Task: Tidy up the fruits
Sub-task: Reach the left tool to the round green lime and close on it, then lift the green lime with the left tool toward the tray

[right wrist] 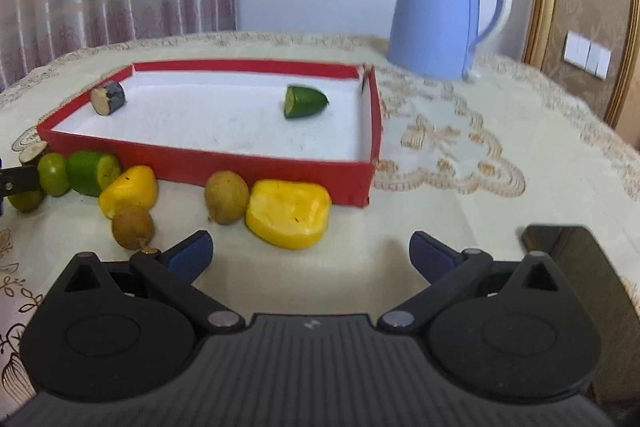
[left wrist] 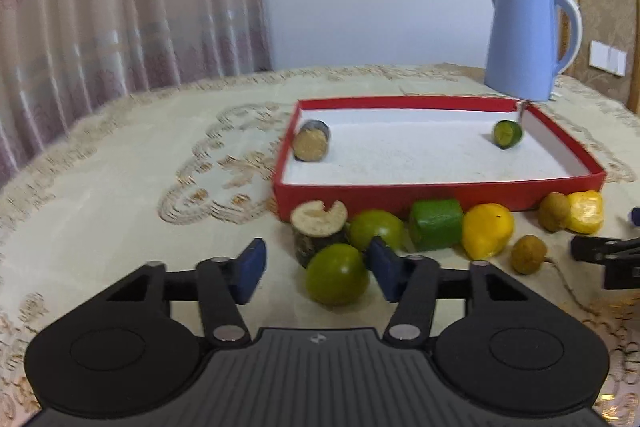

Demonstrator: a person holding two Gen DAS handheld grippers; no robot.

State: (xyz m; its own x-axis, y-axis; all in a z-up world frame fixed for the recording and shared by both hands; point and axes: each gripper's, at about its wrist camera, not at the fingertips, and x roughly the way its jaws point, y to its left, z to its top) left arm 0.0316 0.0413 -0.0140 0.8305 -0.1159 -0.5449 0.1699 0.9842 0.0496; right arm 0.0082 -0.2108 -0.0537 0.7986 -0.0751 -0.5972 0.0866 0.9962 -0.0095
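Desk [left wrist: 120, 155] under a patterned cloth, blue kettle [left wrist: 524, 43] at the far right. Red tray [left wrist: 436, 193] mid-desk holds two pieces: brown-faced dark slice [left wrist: 311, 143] far left, green cut piece [left wrist: 507, 133] far right. The other fruits line the tray's near wall: yellow chunk [right wrist: 288, 213] nearest my right hand-held gripper [right wrist: 310, 253], second yellow piece [left wrist: 488, 229], green block [left wrist: 435, 225], pale notched slice [left wrist: 318, 227], two green limes, two brown longans [right wrist: 226, 197]. My left hand-held gripper [left wrist: 316, 267] is partly closed around the near lime [left wrist: 337, 273]; right pad at its edge, left pad clear, no pinch. My right one is spread wide, empty, just short of the yellow chunk.
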